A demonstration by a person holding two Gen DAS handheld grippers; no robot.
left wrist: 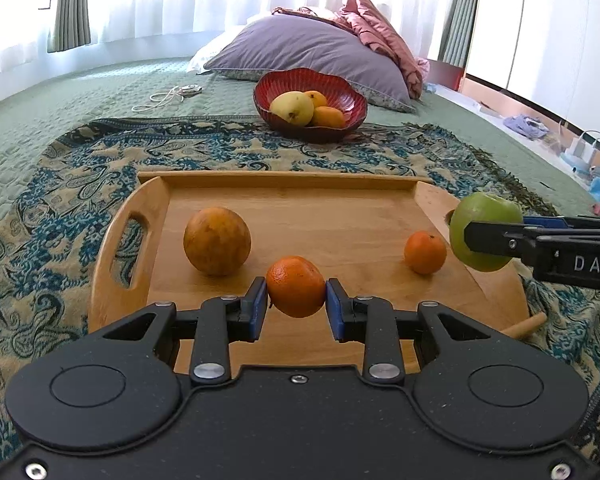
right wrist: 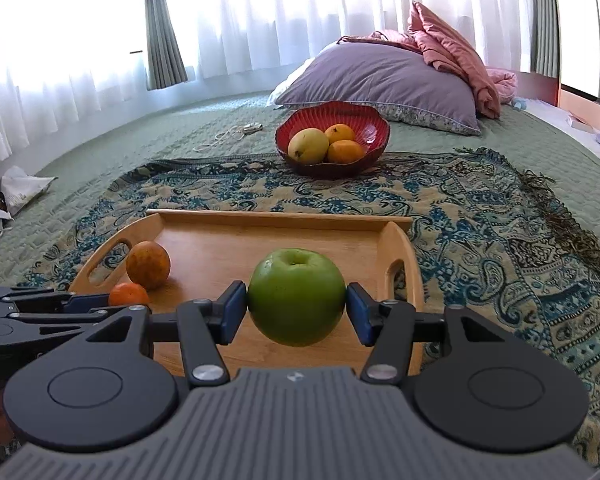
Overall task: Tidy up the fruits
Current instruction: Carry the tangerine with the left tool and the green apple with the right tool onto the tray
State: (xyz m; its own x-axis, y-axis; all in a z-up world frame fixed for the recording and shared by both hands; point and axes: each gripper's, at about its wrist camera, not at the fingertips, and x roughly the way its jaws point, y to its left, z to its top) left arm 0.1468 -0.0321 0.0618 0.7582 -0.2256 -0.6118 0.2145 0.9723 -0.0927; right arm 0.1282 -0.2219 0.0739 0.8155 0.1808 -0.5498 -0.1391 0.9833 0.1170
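My left gripper (left wrist: pixel 296 294) is shut on a small orange tangerine (left wrist: pixel 295 285) and holds it just above the near part of the wooden tray (left wrist: pixel 260 196). My right gripper (right wrist: pixel 296 306) is shut on a green apple (right wrist: pixel 296 296) over the tray's (right wrist: pixel 284 218) right half; the apple also shows in the left wrist view (left wrist: pixel 480 216). On the tray lie a large mottled orange (left wrist: pixel 217 241) and a second tangerine (left wrist: pixel 425 252). A red bowl (left wrist: pixel 340 86) beyond the tray holds a yellow mango (left wrist: pixel 291 107) and two oranges.
The tray sits on a patterned blue and beige cloth (left wrist: pixel 80 184) spread over a green quilted bed. A purple pillow (left wrist: pixel 308 46) and pink bedding lie behind the bowl. A white cable (left wrist: pixel 160 98) lies at the far left. Clutter lines the bed's right edge.
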